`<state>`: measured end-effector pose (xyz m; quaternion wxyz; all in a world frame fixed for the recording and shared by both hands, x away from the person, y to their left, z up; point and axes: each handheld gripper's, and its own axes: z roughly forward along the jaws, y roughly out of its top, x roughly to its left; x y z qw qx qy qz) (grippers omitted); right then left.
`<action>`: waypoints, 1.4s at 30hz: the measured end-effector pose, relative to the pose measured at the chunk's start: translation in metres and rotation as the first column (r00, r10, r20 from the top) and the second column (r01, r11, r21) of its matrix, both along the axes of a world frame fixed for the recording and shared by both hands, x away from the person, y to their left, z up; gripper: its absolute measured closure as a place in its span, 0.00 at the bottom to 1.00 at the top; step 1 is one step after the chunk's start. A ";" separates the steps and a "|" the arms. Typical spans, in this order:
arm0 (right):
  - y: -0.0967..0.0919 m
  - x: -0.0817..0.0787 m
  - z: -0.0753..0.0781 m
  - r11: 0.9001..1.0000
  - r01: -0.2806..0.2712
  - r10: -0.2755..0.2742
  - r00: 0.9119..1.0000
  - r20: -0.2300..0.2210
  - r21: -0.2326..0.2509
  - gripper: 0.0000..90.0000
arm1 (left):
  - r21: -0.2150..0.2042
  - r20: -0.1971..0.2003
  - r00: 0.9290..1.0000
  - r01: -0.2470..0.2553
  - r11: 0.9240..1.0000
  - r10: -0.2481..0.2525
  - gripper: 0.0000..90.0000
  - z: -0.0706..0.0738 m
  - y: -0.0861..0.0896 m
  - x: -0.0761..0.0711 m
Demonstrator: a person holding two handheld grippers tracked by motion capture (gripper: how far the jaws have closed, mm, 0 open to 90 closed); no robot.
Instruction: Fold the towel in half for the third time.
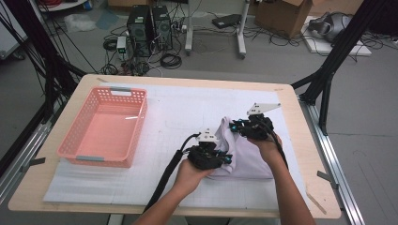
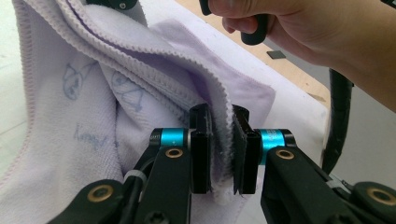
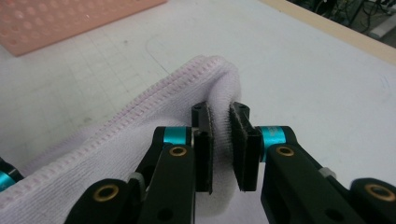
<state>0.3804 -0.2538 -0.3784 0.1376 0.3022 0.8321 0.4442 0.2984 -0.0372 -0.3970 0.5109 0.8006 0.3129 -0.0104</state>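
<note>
A person's 2 grippers, left [image 2: 220, 149] and right [image 3: 221, 149], each clamp a hemmed edge of a lilac towel [image 1: 244, 152]; its faint blue writing is unreadable.

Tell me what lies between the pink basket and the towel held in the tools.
Only bare white mat separates the pink basket from the towel; nothing stands on that stretch, as the high view shows.
</note>
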 end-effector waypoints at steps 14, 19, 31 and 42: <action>-0.021 0.004 -0.014 0.998 0.022 -0.022 1.000 -0.004 -0.056 0.90 | -0.014 0.068 0.998 -0.005 1.000 0.005 0.54 0.000 -0.004 -0.003; -0.024 0.003 -0.013 0.996 0.024 -0.023 1.000 0.011 -0.084 0.90 | -0.021 0.137 0.989 -0.046 0.999 0.048 0.44 0.008 0.022 -0.007; -0.045 -0.002 -0.013 0.989 0.035 -0.033 0.999 0.020 -0.141 0.89 | -0.023 0.162 0.980 -0.116 0.993 0.119 0.39 -0.010 0.080 -0.010; -0.072 -0.011 -0.028 0.990 0.098 -0.100 0.995 -0.012 -0.096 0.82 | -0.023 0.138 0.975 -0.170 0.985 0.171 0.39 -0.024 0.112 -0.015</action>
